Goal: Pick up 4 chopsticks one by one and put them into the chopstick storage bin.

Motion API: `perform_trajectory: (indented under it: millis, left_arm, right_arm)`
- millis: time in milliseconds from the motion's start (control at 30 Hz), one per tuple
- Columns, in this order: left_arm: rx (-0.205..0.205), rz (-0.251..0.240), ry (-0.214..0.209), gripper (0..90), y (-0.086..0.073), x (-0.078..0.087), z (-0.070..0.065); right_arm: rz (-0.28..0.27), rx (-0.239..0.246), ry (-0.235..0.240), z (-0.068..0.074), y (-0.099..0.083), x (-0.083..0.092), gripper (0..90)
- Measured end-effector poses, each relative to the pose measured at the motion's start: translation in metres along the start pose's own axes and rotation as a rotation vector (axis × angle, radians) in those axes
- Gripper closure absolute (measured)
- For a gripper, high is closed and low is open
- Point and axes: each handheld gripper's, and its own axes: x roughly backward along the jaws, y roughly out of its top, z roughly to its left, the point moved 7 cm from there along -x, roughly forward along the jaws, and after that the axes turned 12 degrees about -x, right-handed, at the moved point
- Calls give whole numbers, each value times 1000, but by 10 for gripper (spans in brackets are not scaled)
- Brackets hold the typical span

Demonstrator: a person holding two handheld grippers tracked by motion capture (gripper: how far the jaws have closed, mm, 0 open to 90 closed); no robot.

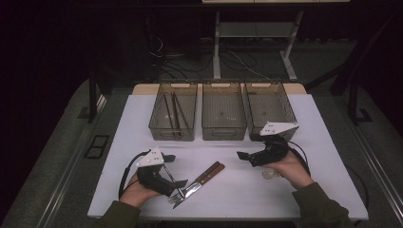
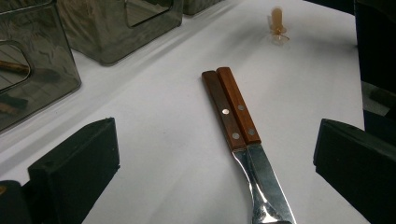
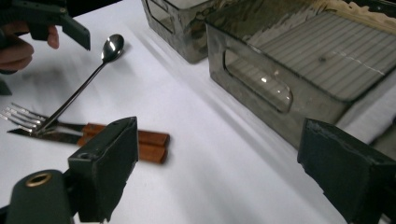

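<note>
Left gripper (image 1: 174, 169), lower left of the high view: jaws spread wide, nothing between them. In the left gripper view the two black jaws stand at the lower corners, with the wooden-handled knife (image 2: 236, 109) and fork (image 2: 223, 109) lying side by side on the white table (image 2: 154, 121) between them, handles touching and pointing toward the top of the frame.

A spoon (image 3: 81, 86) rests with its handle end across the fork's tines at the left of the right gripper view, bowl raised toward the upper left, close under the left gripper's jaw tip; whether it touches that jaw cannot be told from here.

Right gripper (image 1: 249, 157), right of centre in the high view: jaws likewise parted and empty, pointing left toward the cutlery. A small pale object (image 1: 269, 175) lies on the table just beside the right hand (image 1: 291, 167); it is too small to identify.

Three smoky translucent bins stand in a row across the upper middle of the high view. The left bin (image 1: 173, 111) holds a few long dark utensils. The middle bin (image 1: 223, 111) and right bin (image 1: 268, 107) sit beside it.
</note>
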Motion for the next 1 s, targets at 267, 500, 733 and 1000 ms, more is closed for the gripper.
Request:
perform_trajectory:
  millis: [267, 500, 733, 1000]
  left_arm:
    - [-2, 0, 3, 0, 0, 1, 1]
    - [-5, 2, 4, 0, 0, 1, 0]
    - [-4, 4, 5, 0, 0, 1, 0]
    - [-6, 9, 5, 0, 0, 0, -1]
  right_arm:
    - [-39, -31, -9, -4, -22, 19, 127]
    - [-47, -51, -44, -11, -43, 28, 128]
    - [-42, -53, -84, -17, -59, 38, 127]
    - [-48, -40, -101, -23, -72, 51, 127]
